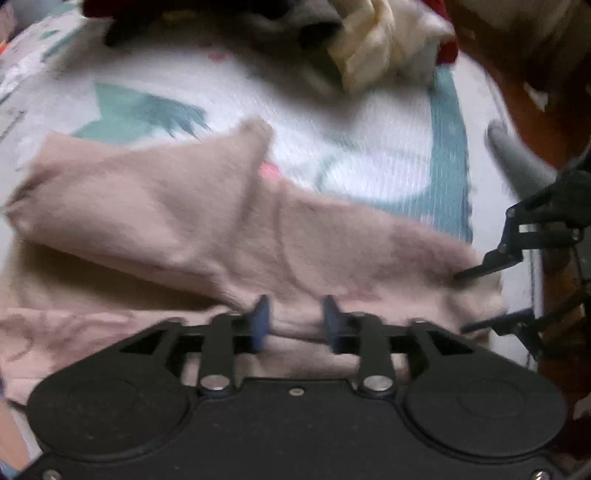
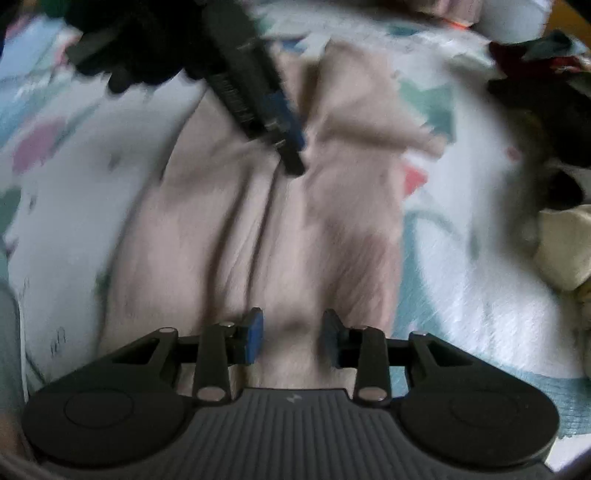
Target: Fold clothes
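Left gripper [image 1: 295,319] perhaps clear of blurred garment [image 1: 166,206]

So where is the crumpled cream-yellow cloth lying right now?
In the left wrist view the crumpled cream-yellow cloth lies at the top, right of centre, on the white bedspread with teal shapes, beyond the pale pink garment and beside a dark grey garment.

There is 1 pink garment [image 1: 207,214] spread on 1 patterned bedspread [image 1: 369,140]. 2 hand-held grippers show: the left hand-held gripper [image 1: 295,319] and the right hand-held gripper [image 2: 293,338], each with 2 blue-padded fingers. 1 heap of other clothes [image 1: 332,40] lies at the far edge; its pieces cannot be counted.
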`<control>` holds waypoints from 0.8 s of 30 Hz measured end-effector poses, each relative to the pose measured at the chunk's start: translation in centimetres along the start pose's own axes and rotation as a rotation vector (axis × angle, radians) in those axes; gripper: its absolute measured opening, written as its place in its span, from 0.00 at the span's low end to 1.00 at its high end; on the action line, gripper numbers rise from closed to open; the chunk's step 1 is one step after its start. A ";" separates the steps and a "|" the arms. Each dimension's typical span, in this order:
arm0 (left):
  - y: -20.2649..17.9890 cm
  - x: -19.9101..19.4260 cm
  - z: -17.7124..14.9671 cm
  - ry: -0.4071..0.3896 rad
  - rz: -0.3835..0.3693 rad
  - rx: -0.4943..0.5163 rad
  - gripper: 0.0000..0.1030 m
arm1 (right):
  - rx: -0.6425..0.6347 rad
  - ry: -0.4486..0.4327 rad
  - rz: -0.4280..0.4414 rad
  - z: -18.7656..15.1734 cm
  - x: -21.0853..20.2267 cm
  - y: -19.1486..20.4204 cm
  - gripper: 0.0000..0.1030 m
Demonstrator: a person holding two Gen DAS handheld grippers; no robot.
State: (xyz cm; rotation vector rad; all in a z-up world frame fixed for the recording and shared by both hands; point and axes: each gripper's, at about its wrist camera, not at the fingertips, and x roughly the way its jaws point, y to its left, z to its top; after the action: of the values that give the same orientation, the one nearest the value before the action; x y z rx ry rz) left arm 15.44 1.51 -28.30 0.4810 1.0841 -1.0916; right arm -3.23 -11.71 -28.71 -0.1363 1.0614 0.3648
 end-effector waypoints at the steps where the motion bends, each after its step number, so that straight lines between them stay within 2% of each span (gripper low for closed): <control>1: 1.1 -1.1 -0.2 -0.038 0.013 -0.036 0.42 | 0.020 -0.037 -0.016 0.7 -0.4 -0.5 0.36; 4: 4.5 -3.1 -1.1 -0.127 0.076 -0.174 0.42 | 0.133 -0.119 -0.054 3.1 -0.7 -3.1 0.37; 6: 6.3 -4.1 -1.4 -0.176 0.123 -0.246 0.42 | 0.268 -0.149 -0.054 4.7 -0.2 -5.6 0.50; 7: 6.3 -4.3 -1.3 -0.192 0.141 -0.239 0.42 | 0.368 -0.159 -0.042 5.5 0.2 -7.2 0.53; 9: 5.4 -4.1 -1.1 -0.212 0.169 -0.175 0.43 | 0.537 -0.181 -0.013 6.6 1.4 -10.3 0.55; 10: 4.6 -3.8 -1.0 -0.214 0.181 -0.116 0.46 | 0.597 -0.185 -0.001 7.1 2.0 -11.6 0.56; 13: 1.5 -1.7 -1.2 -0.170 0.234 0.105 0.47 | 0.703 -0.171 0.055 8.4 4.7 -14.5 0.61; 15: 0.7 -0.8 -1.4 -0.156 0.230 0.164 0.47 | 0.750 -0.158 0.096 9.1 6.5 -15.7 0.61; 19: 0.9 0.4 -1.3 -0.142 0.245 0.198 0.47 | 0.843 -0.127 0.157 9.8 9.6 -16.9 0.65; 20: 1.2 0.7 -1.3 -0.136 0.241 0.199 0.47 | 0.852 -0.122 0.169 9.9 10.2 -17.0 0.62; 21: 1.4 0.7 -1.2 -0.134 0.236 0.193 0.47 | 0.855 -0.125 0.187 9.8 10.0 -16.7 0.42; 22: 1.6 0.7 -1.2 -0.133 0.232 0.187 0.47 | 0.850 -0.114 0.209 10.0 10.3 -16.6 0.29; 23: 2.1 0.5 -1.0 -0.138 0.218 0.158 0.47 | 0.831 -0.098 0.216 10.2 10.3 -16.3 0.11; 24: 2.6 0.3 -0.8 -0.144 0.202 0.125 0.47 | 0.803 -0.099 0.214 10.4 10.0 -15.9 0.11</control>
State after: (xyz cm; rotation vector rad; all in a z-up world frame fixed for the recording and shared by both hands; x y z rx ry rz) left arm 17.40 3.13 -29.39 0.5890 0.8259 -1.0030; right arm 15.45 -21.32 -33.43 0.7090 1.0563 0.1133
